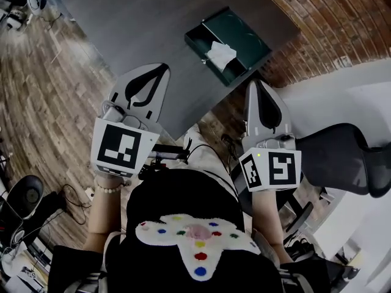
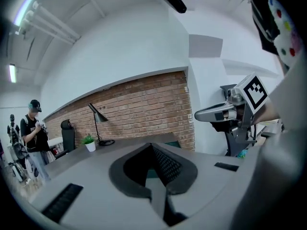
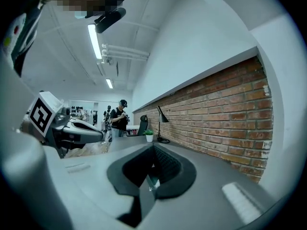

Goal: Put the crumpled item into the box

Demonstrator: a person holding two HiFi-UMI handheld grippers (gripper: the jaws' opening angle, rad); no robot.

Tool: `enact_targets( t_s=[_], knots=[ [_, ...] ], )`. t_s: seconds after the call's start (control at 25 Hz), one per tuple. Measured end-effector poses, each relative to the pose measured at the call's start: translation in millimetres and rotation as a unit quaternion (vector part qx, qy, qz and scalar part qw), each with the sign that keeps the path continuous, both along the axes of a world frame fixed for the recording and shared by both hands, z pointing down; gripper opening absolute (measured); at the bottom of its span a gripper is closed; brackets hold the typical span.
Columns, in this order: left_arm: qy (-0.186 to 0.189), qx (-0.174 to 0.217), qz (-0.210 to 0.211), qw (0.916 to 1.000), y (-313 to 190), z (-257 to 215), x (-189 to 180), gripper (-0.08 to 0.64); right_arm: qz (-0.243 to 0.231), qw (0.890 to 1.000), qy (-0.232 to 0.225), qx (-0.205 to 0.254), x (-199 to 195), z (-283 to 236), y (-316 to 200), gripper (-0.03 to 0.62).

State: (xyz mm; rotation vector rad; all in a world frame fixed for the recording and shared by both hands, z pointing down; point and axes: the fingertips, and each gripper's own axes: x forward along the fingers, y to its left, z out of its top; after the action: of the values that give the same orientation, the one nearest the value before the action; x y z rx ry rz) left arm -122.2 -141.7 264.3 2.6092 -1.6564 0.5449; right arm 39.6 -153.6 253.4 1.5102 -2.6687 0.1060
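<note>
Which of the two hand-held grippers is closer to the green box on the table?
Right. The right gripper is just short of the green box, by its near corner; the left gripper sits farther off, to its left.

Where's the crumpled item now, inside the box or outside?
Inside. In the head view the white crumpled item lies on the floor of the green box, within its walls.

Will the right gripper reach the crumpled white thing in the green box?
Probably yes: nothing stands between the right gripper and the crumpled thing in the open box, though the jaws are shut.
</note>
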Motion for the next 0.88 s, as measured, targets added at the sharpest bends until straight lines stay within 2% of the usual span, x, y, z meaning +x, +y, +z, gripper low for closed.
enact_targets(
  t_s=[0.36,0.88],
  knots=[
    [0.016,-0.003,0.009,0.9998,22,-6,-2,0.006,-0.007,1.000,0.005,0.006,-9,-6,14,0.008],
    [0.023,-0.008,0.013,0.9996,23,-1,-4,0.006,-0.013,1.000,0.009,0.001,-14,-2,18,0.008]
  ],
)
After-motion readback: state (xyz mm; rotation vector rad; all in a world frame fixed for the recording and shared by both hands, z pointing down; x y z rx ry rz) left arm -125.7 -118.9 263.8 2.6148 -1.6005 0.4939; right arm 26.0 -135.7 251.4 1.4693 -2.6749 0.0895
